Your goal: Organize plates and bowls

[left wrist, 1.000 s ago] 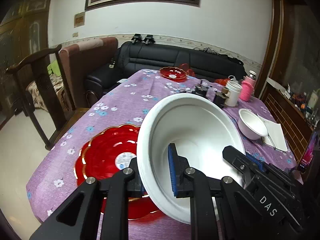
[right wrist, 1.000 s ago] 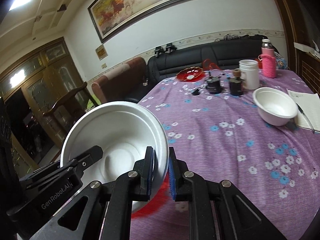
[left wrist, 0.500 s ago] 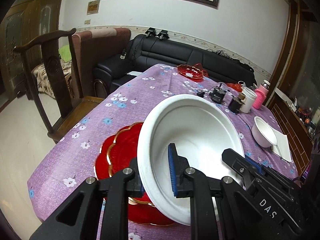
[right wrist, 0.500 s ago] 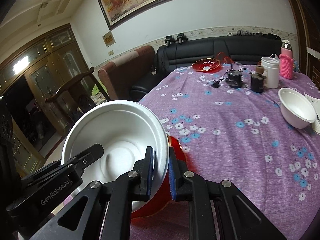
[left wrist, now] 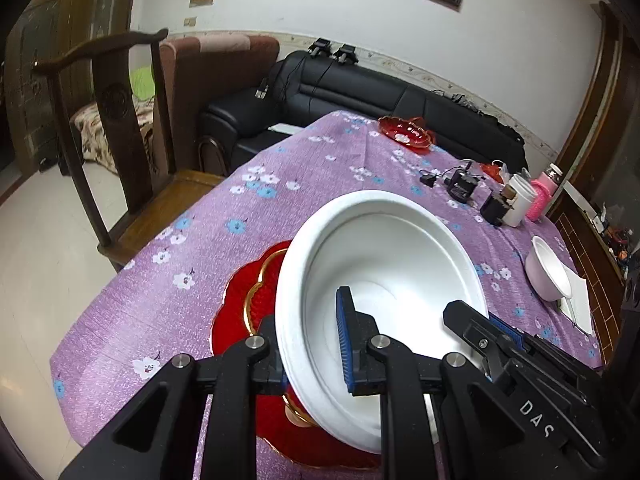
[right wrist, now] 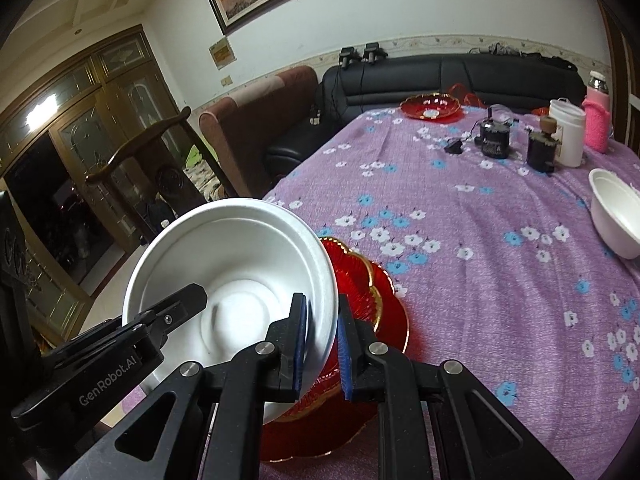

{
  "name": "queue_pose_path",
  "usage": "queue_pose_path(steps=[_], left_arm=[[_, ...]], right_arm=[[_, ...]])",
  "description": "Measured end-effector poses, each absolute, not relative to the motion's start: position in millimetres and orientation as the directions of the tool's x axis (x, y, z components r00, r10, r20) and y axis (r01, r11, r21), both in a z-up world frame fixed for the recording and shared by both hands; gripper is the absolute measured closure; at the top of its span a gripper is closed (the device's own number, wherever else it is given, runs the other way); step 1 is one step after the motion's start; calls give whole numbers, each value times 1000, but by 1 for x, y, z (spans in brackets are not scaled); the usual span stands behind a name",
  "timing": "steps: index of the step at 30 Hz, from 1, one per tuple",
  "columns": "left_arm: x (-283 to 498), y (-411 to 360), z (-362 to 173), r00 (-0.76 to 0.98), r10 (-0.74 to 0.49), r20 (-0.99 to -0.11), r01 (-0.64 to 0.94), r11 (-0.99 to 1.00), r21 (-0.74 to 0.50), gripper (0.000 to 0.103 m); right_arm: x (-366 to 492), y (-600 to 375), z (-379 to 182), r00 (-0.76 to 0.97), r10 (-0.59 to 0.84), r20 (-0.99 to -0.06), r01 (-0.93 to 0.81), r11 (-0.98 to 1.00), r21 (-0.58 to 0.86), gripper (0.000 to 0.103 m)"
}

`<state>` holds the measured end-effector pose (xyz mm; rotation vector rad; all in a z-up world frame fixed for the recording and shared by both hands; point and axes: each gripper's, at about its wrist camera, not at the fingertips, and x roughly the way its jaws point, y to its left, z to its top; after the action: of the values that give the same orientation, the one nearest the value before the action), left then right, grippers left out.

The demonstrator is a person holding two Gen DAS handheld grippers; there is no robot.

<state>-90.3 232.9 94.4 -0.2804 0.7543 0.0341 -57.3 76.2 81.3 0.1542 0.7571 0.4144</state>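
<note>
Both tools are matte black, built of flat linkage bars with triangular cut-outs and round silver pivot screws. The left gripper (left wrist: 310, 344) carries ribbed blue pads on its fingers (left wrist: 345, 336) and white "GenRobot.AI" lettering. The right gripper (right wrist: 322, 344) has matching blue pads and reads "DAS".

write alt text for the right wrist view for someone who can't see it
Both grippers, right and left, clamp opposite rims of a large white bowl above a red gold-edged plate on a purple floral tablecloth; a small white bowl sits far right.
</note>
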Motion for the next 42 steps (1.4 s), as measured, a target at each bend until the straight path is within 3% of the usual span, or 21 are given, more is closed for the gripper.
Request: queue_pose_path(steps=[11, 19, 23, 27, 30, 42], left_arm=[[-76, 246, 79, 695, -75, -715, -167, 951, -262, 84], [-75, 248, 80, 707, -76, -703, -172, 946, -276, 52], [-79, 248, 87, 731, -69, -679, -172, 944, -281, 46], [-82, 251, 91, 742, -58, -668, -175, 945, -277, 37], [-83, 253, 92, 745, -66, -664, -176, 940, -291, 36], [-94, 261, 98, 763, -58, -643, -195, 929, -316, 31]], right_arm=[[-39, 88, 64, 605, 423, -674, -305, 906, 295, 87], [-34, 93, 59, 603, 418, -680, -304, 908, 288, 87], [-35, 95, 60, 616, 404, -677, -303, 914, 269, 86], [-37, 95, 61, 637, 384, -668, -293, 923, 251, 71], [-39, 96, 63, 653, 372, -660, -291, 927, 236, 65], [-43, 89, 65, 669, 360, -650, -272, 933, 236, 62]])
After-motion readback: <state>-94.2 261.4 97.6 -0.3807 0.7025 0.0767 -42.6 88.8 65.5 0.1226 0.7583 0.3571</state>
